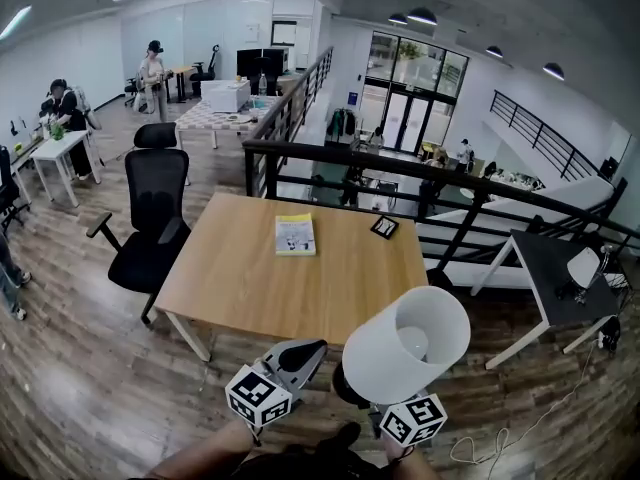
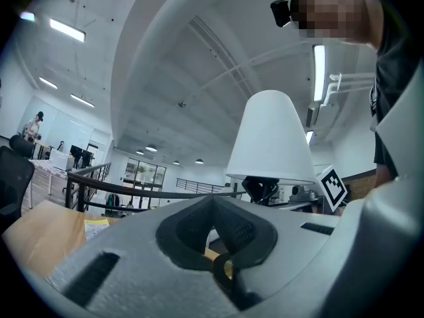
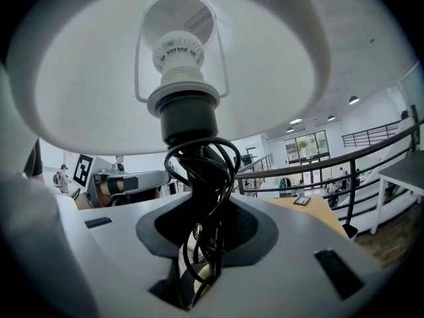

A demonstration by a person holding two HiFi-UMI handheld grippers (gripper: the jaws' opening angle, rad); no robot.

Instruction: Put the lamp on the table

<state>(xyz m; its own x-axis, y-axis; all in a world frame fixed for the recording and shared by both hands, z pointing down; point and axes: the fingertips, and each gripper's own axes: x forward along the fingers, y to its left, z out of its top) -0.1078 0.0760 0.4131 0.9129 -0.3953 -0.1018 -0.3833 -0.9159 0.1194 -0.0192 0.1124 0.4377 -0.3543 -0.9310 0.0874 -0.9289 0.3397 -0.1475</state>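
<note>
Right fingers [image 3: 298,244] around lamp [image 3: 189,114] (cord [image 3: 173,161] too)

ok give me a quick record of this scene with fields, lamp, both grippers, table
lamp: white shade, dark stem wound with cord, held off the table by its near edge
right gripper: shut on the lamp's stem
left gripper: jaws together, nothing between them
table: wooden, lamp not yet on it
on table: yellow book, small dark item near the far edge
beside table: black office chair on its left in the head view
</note>
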